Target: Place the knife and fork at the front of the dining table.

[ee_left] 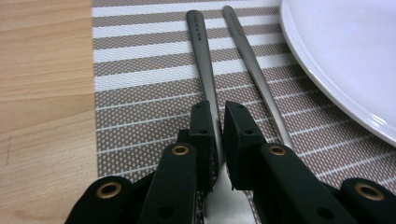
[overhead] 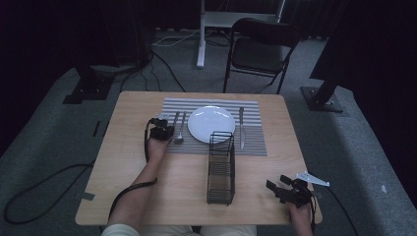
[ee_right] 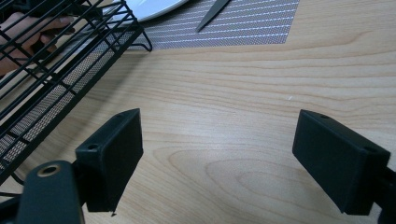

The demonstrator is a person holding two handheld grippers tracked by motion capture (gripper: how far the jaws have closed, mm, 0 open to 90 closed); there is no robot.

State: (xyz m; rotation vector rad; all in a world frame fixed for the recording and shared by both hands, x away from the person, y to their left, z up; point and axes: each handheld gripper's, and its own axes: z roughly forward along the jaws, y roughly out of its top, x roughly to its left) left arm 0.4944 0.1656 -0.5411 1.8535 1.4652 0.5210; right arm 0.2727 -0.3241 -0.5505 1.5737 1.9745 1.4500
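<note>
A slim steel fork (ee_left: 205, 70) lies flat on the striped placemat (ee_left: 140, 93), beside a spoon (ee_left: 254, 70)

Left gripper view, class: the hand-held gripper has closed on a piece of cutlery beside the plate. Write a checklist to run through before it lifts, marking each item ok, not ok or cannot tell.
1. Jaws of left hand-held gripper closed on the outer grey metal utensil handle: ok.
2. Neighbouring thin metal utensil outside the jaws: ok.
3. Round white plate apart from the gripped utensil: ok.
4. Grip firm enough to lift: cannot tell.
5. Right hand-held gripper open, holding nothing, over the bare wooden table: ok.
6. Black wire rack standing upright: ok.
</note>
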